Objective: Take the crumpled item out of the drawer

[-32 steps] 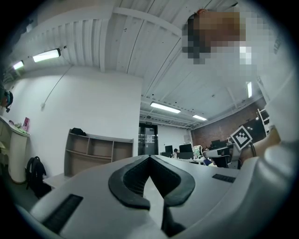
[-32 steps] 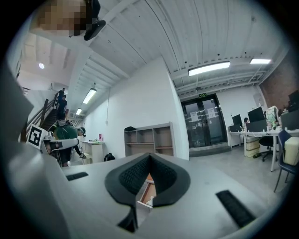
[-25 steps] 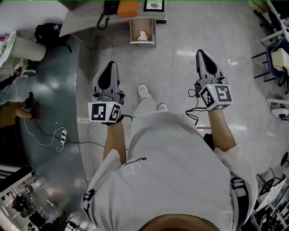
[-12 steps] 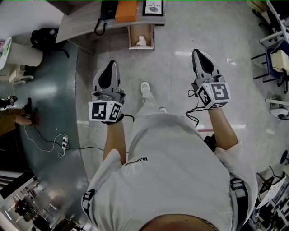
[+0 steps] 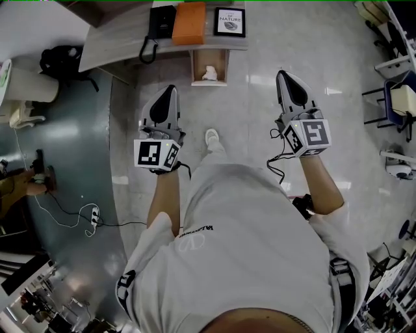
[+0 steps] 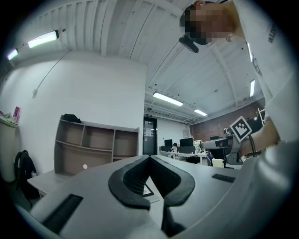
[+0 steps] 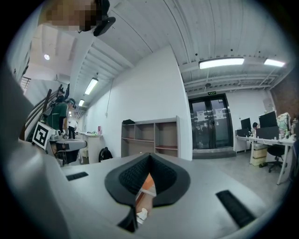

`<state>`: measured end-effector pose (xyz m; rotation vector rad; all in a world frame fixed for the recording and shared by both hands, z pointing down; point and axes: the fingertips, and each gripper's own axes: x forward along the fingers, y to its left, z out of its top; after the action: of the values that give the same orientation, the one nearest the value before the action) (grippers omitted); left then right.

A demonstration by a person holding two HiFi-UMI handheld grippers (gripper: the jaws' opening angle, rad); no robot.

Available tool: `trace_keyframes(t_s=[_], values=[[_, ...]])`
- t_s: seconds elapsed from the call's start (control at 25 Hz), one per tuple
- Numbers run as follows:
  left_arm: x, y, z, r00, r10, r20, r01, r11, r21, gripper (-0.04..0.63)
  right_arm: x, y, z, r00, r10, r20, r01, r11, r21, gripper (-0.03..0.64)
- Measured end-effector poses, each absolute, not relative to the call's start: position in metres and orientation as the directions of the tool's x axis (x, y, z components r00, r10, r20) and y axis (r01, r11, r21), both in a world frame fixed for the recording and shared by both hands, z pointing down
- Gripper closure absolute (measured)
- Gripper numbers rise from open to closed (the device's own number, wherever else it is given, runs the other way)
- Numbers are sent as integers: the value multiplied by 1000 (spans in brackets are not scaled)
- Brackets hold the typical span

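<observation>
In the head view a small wooden drawer (image 5: 195, 66) stands pulled out from under a grey desk (image 5: 110, 39), and a crumpled white item (image 5: 209, 73) lies inside it. Both grippers are held out over the floor, short of the drawer. My left gripper (image 5: 170, 90) points toward the drawer's left side with its jaws shut and nothing in them. My right gripper (image 5: 284, 75) is off to the drawer's right, also shut and empty. In the right gripper view the crumpled item (image 7: 141, 214) shows low through the slit between the pads (image 7: 163, 179). The left gripper (image 6: 149, 157) looks toward a shelf unit.
On the desk lie a black telephone (image 5: 159, 23), an orange book (image 5: 189, 13) and a framed print (image 5: 229, 21). A black backpack (image 5: 58, 58) and a white bin (image 5: 26, 81) sit left of the desk. Cables and a power strip (image 5: 91, 211) trail on the floor; chairs (image 5: 396, 88) stand at right.
The person has stepped toward the desk, so the drawer sits nearer. The left gripper has moved forward and a little right; the right gripper rose slightly. Both stayed shut.
</observation>
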<state>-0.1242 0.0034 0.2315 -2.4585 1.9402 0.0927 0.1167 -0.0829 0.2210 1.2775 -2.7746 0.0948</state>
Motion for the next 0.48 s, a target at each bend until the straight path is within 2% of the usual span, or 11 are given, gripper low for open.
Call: trace_keyframes(t_s=[0.48], values=[[-165, -95, 292, 316, -948, 35, -946, -312, 92, 595, 35, -164, 259, -641, -747, 175, -761, 649, -15, 615]])
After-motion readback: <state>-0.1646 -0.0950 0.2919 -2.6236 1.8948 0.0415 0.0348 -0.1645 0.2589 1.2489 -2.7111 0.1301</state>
